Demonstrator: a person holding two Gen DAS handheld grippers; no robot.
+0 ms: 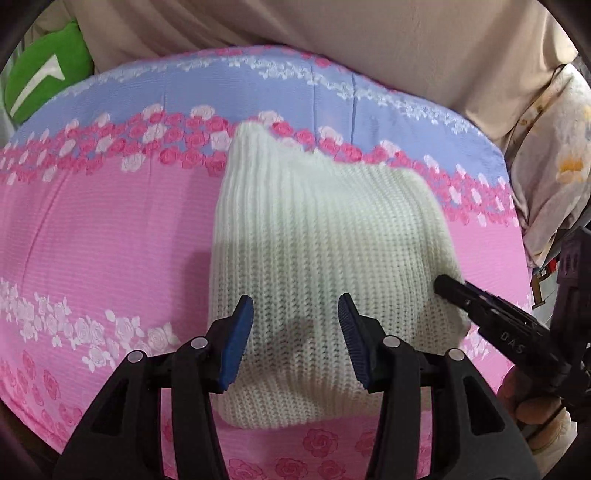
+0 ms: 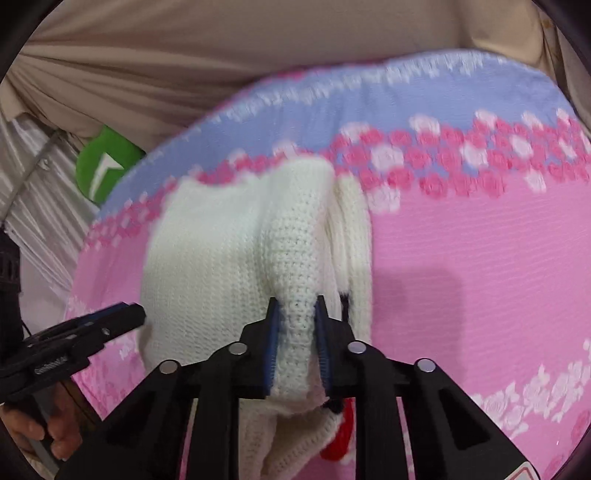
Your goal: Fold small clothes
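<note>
A small white knitted garment (image 1: 314, 258) lies partly folded on a pink and blue flowered sheet (image 1: 92, 240). My left gripper (image 1: 295, 310) is open, its blue pads over the garment's near part, holding nothing. My right gripper (image 2: 297, 306) is shut on a raised fold of the white knit (image 2: 295, 251) at the garment's right side. It also shows in the left wrist view (image 1: 454, 288) at the garment's right edge. The left gripper appears in the right wrist view (image 2: 125, 314) at the garment's left edge. A red and black detail (image 2: 338, 439) peeks out under the knit.
A beige cloth (image 1: 332, 33) hangs behind the bed. A green cushion (image 1: 44, 70) lies at the far left. A pale flowered quilt (image 1: 554, 158) is bunched at the right edge of the bed.
</note>
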